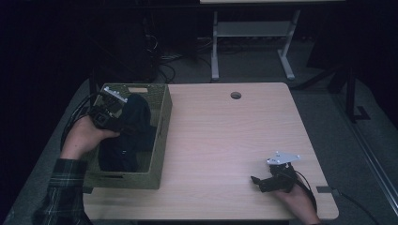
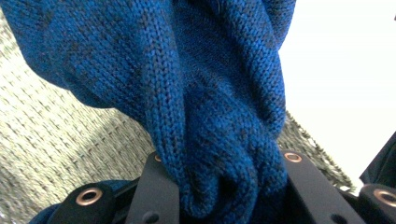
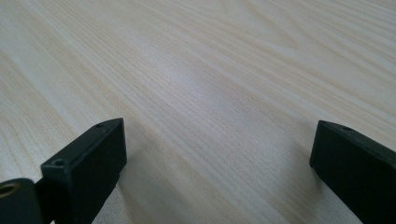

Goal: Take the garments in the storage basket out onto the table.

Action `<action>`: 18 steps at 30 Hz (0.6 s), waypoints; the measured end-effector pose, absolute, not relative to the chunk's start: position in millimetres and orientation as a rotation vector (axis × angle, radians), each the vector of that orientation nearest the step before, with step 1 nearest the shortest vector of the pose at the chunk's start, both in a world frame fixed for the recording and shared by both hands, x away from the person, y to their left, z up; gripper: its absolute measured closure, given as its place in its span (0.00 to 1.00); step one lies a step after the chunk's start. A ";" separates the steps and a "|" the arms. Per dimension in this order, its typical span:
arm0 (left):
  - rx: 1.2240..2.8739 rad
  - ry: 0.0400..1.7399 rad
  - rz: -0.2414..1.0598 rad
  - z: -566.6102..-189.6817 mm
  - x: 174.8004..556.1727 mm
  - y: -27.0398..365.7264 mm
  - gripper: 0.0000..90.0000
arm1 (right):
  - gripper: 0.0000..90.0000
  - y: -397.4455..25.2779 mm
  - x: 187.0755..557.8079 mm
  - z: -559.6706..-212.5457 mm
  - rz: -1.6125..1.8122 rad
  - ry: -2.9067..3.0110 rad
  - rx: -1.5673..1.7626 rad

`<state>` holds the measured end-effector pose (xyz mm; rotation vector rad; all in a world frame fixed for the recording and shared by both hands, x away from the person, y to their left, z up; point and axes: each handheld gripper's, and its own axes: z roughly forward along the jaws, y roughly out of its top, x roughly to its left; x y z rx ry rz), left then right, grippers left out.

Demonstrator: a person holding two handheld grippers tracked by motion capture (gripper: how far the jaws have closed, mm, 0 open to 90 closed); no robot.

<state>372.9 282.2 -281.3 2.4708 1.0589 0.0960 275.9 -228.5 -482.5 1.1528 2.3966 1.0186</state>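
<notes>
Knitwear, a dark blue sweater [image 2: 205, 116], sits bunched inside the woven basket [image 1: 162, 126] at the table's [image 1: 225, 140] left side. It looks soft and floppy, probably light, likely to sag and drag, so a thick fold is the best hold. The left gripper [image 1: 112, 110] has its jaws pinched on such a fold. The right gripper [image 1: 270, 180] rests near the table's front right edge, jaws wide apart, holding nothing.

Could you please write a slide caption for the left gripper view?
Left claw pinching a fold of blue knit fabric over the woven basket.
</notes>
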 end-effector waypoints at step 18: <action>2.478 0.984 0.158 -228.8 370.7 271.2 0.80 | 0.04 -228.5 275.9 -482.5 1.019 2.396 1.153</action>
